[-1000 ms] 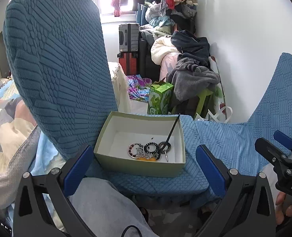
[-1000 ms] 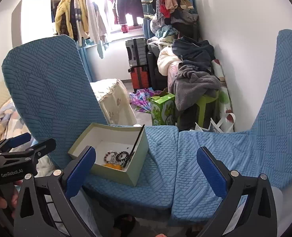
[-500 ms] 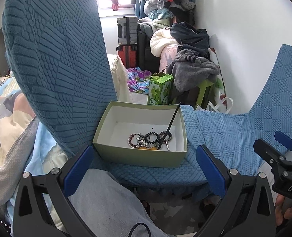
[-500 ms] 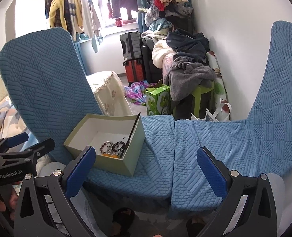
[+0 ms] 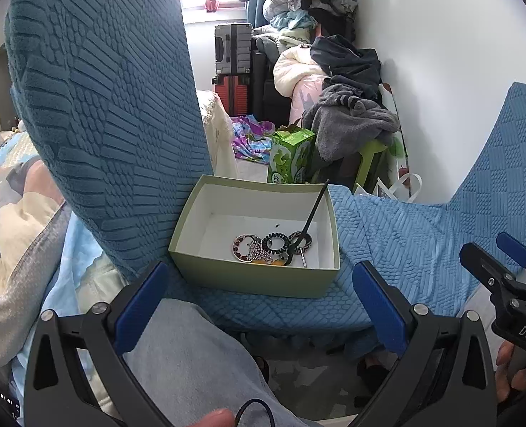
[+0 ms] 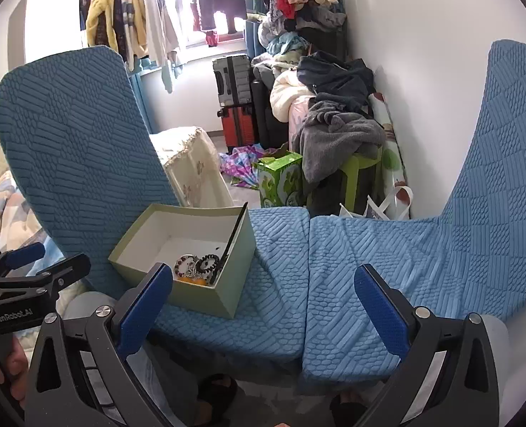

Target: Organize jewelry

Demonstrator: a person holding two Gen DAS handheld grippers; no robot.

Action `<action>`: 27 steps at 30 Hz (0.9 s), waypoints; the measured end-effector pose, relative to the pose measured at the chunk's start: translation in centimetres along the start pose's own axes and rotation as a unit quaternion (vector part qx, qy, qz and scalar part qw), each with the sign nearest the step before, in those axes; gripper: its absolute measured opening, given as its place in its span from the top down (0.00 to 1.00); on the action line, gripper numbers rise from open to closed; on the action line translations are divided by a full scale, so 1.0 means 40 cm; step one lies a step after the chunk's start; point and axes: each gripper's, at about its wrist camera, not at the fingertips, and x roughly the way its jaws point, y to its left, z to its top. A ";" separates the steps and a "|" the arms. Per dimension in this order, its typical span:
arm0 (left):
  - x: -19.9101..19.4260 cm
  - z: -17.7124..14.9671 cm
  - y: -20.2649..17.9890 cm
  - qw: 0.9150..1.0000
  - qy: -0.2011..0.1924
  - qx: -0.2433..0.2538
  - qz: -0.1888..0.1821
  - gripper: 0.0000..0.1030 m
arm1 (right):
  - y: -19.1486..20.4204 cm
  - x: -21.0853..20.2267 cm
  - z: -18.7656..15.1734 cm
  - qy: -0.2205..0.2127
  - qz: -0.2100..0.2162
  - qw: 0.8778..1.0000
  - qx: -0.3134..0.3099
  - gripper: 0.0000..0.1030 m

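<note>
A pale green open box (image 5: 255, 277) (image 6: 206, 297) sits on a blue chair seat (image 5: 298, 311). Inside lie a beaded bracelet (image 5: 244, 247), a black hair tie (image 5: 276, 242), a ring-shaped piece (image 5: 300, 240) and a thin black stick (image 5: 314, 206) leaning on the right wall. The jewelry also shows in the right wrist view (image 6: 197, 267). My left gripper (image 5: 259, 306) is open and empty, held in front of the box. My right gripper (image 6: 263, 311) is open and empty, to the right of the box over the seats.
A second blue chair (image 6: 423, 249) adjoins on the right. Behind are a green carton (image 5: 291, 156), a green stool with piled clothes (image 5: 352, 121), suitcases (image 5: 232, 49) and a white wall. My leg (image 5: 191, 363) is below the left gripper.
Both grippers have drawn back slightly and tilted, so the box sits a little higher in view. The box and jewelry have not moved. Both grippers stay open.
</note>
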 end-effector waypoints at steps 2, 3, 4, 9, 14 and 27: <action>0.001 0.000 0.002 1.000 0.000 0.002 0.003 0.01 | 0.002 -0.001 0.001 0.000 0.000 1.000 0.001 0.00; 0.001 0.000 0.002 1.000 0.000 0.002 0.004 0.01 | 0.001 -0.001 0.001 -0.001 0.000 1.000 0.000 0.00; 0.002 0.001 0.003 1.000 0.000 0.002 0.004 0.01 | 0.001 -0.001 0.002 -0.001 0.000 1.000 -0.002 0.00; 0.002 0.001 0.002 1.000 -0.001 0.003 0.004 0.01 | 0.007 -0.003 0.015 -0.005 0.003 1.000 -0.006 0.00; 0.001 0.002 0.002 1.000 -0.003 0.001 0.001 0.01 | 0.009 0.002 0.024 -0.006 0.003 1.000 -0.006 0.00; -0.004 0.007 0.008 1.000 -0.007 -0.005 0.003 0.01 | 0.008 0.013 0.024 -0.001 0.003 1.000 -0.007 0.00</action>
